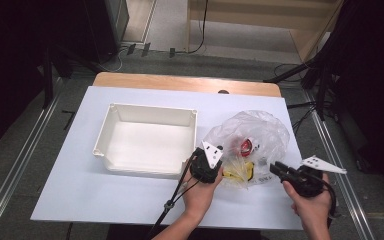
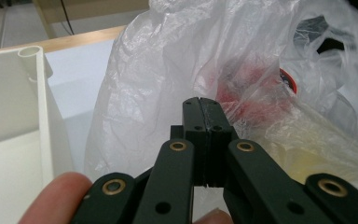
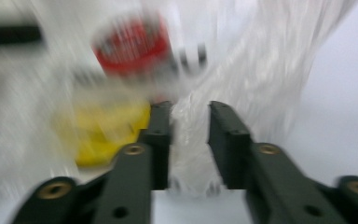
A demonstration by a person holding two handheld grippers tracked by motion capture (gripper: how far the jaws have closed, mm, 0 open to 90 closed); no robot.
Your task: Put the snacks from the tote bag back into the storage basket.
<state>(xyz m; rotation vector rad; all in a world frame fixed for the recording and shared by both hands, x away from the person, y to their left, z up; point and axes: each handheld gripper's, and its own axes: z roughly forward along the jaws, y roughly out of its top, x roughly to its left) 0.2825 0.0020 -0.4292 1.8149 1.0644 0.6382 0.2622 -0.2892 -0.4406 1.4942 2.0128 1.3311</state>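
Where grey floor [image 1: 30, 150] surrounds it, white table [image 1: 80, 190] bears bin [image 1: 150, 142].

Tables: one [image 1: 130, 200], covered in white.
Bins: one white bin [image 1: 148, 140], open-topped, left of centre.
Bags: one clear plastic bag [image 1: 265, 131], crumpled, right of the bin.
Red items in the bag: one [image 1: 245, 146], seen through the film; its kind cannot be told.
Yellow items in the bag: one [image 1: 241, 171], lying below the red one; whether it is a single piece cannot be told.
Grippers: two, a left gripper [image 1: 219, 150] and a right gripper [image 1: 275, 167].
Hands: two, a left hand [image 1: 200, 192] and a right hand [image 1: 311, 202].
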